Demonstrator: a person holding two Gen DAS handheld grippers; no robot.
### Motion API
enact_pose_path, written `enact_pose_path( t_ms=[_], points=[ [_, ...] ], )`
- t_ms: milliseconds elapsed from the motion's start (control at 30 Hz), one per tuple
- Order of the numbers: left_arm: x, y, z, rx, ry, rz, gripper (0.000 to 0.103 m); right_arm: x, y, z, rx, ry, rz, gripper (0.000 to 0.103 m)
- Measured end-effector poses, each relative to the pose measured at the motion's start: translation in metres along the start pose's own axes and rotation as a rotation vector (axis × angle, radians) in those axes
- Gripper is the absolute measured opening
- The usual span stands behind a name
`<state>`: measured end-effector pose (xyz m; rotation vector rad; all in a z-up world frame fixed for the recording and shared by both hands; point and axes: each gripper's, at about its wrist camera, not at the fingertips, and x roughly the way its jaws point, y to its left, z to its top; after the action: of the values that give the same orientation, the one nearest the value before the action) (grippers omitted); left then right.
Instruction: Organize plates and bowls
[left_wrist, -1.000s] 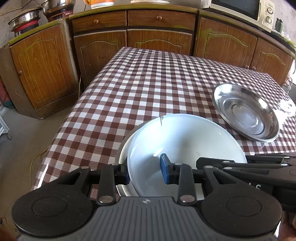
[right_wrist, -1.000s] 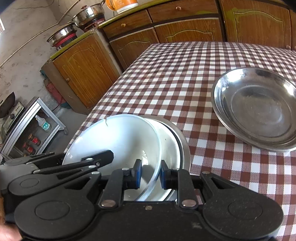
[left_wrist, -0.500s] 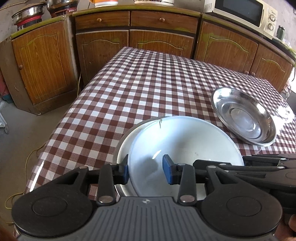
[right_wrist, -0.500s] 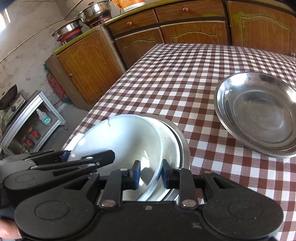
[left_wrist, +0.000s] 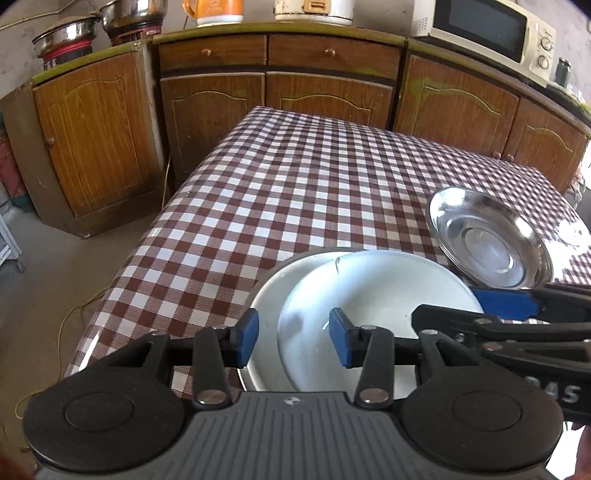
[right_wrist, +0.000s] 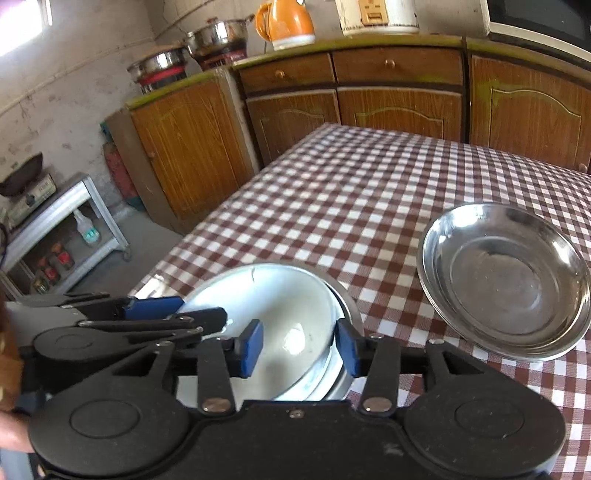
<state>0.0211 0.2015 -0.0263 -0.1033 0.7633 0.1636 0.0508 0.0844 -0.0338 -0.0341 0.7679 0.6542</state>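
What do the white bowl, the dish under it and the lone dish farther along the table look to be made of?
White bowl: probably glazed ceramic or enamel; glossy highlight, a dark hairline mark at the rim. Dish beneath: seemingly dull metal, grey rim. Lone dish: polished steel, mirror reflections. Tablecloth: likely vinyl, slight sheen.

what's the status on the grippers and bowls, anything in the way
Left gripper and right gripper just opened, both straddling the white bowl's rim, pads clear. Bowl sits in the steel dish. Steel plate apart; nothing blocking.

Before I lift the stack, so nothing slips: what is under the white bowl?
The white bowl sits in a shallow steel plate, whose rim shows beside it. Anything beneath that plate is covered.
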Motion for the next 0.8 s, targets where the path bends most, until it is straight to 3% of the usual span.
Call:
enact_pose_path(
  t_ms=[67,267,400,500,600,800],
  points=[
    [-0.001,0.004,0.0,-0.01,0.0,0.004,0.047,-0.005,-0.001,0.0,0.008,-0.023,-0.021,0.078],
    [-0.011,0.007,0.0,-0.015,-0.02,0.023,0.066,-0.016,0.001,-0.001,-0.002,-0.07,-0.044,0.081],
    [-0.018,0.009,0.0,-0.013,-0.048,0.043,0.081,-0.022,0.002,-0.012,-0.005,-0.159,-0.088,0.081],
    [-0.021,0.01,0.0,-0.006,-0.067,0.068,0.094,-0.02,0.001,-0.015,-0.007,-0.123,-0.084,0.081],
    [-0.021,0.014,-0.001,-0.009,-0.067,0.089,0.101,-0.018,-0.003,-0.017,0.014,-0.098,-0.077,0.082],
    [-0.018,0.029,-0.002,-0.064,-0.047,0.075,0.103,-0.017,-0.008,-0.017,0.032,-0.089,-0.059,0.083]
  ],
)
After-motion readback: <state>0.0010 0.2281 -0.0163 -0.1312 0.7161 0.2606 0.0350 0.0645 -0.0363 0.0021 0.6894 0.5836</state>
